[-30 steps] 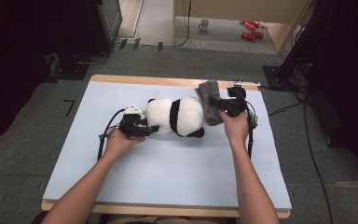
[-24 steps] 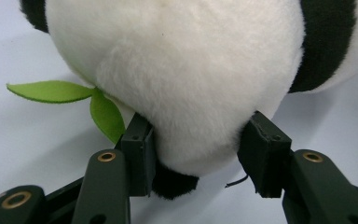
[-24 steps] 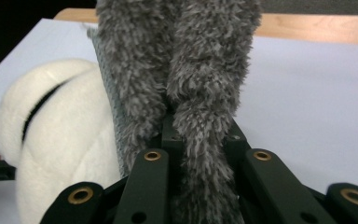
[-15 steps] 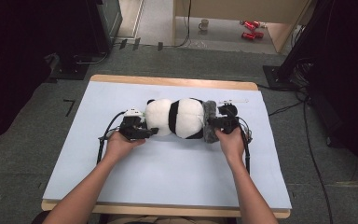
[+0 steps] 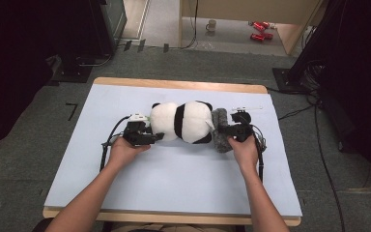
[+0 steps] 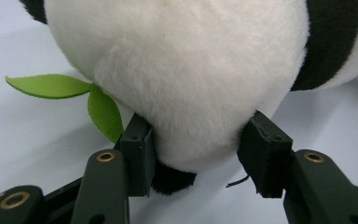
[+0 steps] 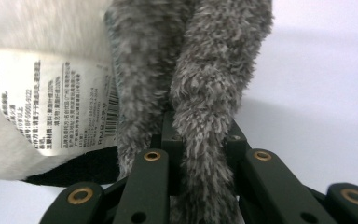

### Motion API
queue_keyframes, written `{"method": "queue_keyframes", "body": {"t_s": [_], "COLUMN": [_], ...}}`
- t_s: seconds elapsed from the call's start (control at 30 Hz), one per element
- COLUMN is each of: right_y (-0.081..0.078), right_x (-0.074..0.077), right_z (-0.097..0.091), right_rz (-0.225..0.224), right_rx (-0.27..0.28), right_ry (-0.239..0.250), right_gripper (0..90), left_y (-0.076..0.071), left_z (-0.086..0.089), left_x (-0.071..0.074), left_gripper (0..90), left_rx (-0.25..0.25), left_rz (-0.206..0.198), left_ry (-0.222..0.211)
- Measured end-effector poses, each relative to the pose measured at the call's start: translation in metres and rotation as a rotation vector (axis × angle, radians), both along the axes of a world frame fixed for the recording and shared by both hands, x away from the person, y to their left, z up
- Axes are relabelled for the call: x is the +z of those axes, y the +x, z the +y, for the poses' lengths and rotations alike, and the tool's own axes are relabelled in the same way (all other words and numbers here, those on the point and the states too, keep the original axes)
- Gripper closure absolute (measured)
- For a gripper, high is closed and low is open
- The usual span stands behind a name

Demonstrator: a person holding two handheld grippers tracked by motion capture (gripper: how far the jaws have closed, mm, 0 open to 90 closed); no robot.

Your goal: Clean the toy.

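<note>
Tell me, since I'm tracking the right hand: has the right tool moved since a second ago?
Yes. The right tool, shut on the fuzzy grey cloth, has come toward the near edge of the pale blue table mat, away from the far wooden edge.

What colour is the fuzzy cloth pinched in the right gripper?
Grey, a shaggy fuzzy cloth, shown best in the right gripper view, pinched in the right gripper.

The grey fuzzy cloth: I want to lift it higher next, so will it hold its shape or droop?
Probably droops: the grey fuzzy cloth lies folded double where the right gripper pinches it. It looks light, thin pile with no stiff edge. Slipping seems unlikely, since the fuzzy surface bunches between the shut jaws beside the panda plush.
</note>
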State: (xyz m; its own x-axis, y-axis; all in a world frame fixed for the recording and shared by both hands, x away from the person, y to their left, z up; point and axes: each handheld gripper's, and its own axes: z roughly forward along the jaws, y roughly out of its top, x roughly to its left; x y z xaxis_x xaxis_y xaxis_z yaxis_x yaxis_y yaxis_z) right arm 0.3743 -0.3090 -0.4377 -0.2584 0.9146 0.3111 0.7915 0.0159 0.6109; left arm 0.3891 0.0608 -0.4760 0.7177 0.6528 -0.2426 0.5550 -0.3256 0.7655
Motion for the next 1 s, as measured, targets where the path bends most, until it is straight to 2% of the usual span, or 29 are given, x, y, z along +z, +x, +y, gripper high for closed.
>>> {"method": "queue_keyframes", "body": {"t_s": [0.03,0.07,0.13,0.17,0.2,0.23,0.3,0.33,0.4,0.47,0.5,0.6,0.83,0.93,1.0], "right_y": [0.000,-0.001,-0.001,-0.001,-0.001,-0.001,-0.001,-0.002,-0.002,-0.002,-0.002,-0.002,-0.001,0.002,0.004], "right_x": [0.000,0.005,0.008,0.016,0.016,0.026,0.030,0.040,0.045,0.057,0.057,0.068,0.072,0.066,0.058], "right_z": [0.000,-0.005,-0.007,-0.010,-0.010,-0.013,-0.014,-0.015,-0.014,-0.008,-0.008,0.007,0.025,0.029,0.033], "right_rz": [0.000,-0.020,-0.030,-0.058,-0.058,-0.079,-0.095,-0.119,-0.129,-0.160,-0.160,-0.192,-0.209,-0.197,-0.192], "right_rx": [0.000,-0.012,-0.017,-0.026,-0.026,-0.042,-0.041,-0.039,-0.034,-0.016,-0.016,0.022,0.059,0.069,0.069], "right_ry": [0.000,0.007,0.011,0.010,0.010,0.020,0.026,0.032,0.037,0.040,0.040,0.032,0.015,0.005,-0.018], "right_gripper": [78.0,78.0,78.0,77.9,77.9,78.0,78.0,78.0,77.9,77.7,77.7,77.5,77.4,77.2,77.3], "left_y": [0.000,0.000,0.000,-0.001,-0.001,-0.002,-0.003,-0.003,-0.004,-0.007,-0.007,-0.011,-0.014,-0.014,-0.014], "left_z": [0.000,0.000,0.000,-0.001,-0.001,-0.001,-0.002,-0.003,-0.003,-0.004,-0.004,-0.007,-0.010,-0.009,-0.009], "left_x": [0.000,0.000,0.000,0.000,0.000,0.001,0.002,0.002,0.003,0.004,0.004,0.005,0.006,0.006,0.006], "left_gripper": [50.0,50.0,50.0,50.0,50.0,50.1,50.2,50.3,50.3,50.7,51.0,51.3,51.3,51.3,51.2], "left_rx": [0.000,0.001,0.002,0.008,0.008,0.009,0.009,0.011,0.013,0.013,0.013,0.015,0.017,0.016,0.016], "left_rz": [0.000,-0.001,-0.003,0.001,0.001,0.001,-0.005,-0.005,-0.003,0.003,0.003,0.015,0.029,0.030,0.030], "left_ry": [0.000,0.000,0.001,0.001,0.001,0.004,0.010,0.010,0.010,0.014,0.014,0.028,0.033,0.031,0.028]}}
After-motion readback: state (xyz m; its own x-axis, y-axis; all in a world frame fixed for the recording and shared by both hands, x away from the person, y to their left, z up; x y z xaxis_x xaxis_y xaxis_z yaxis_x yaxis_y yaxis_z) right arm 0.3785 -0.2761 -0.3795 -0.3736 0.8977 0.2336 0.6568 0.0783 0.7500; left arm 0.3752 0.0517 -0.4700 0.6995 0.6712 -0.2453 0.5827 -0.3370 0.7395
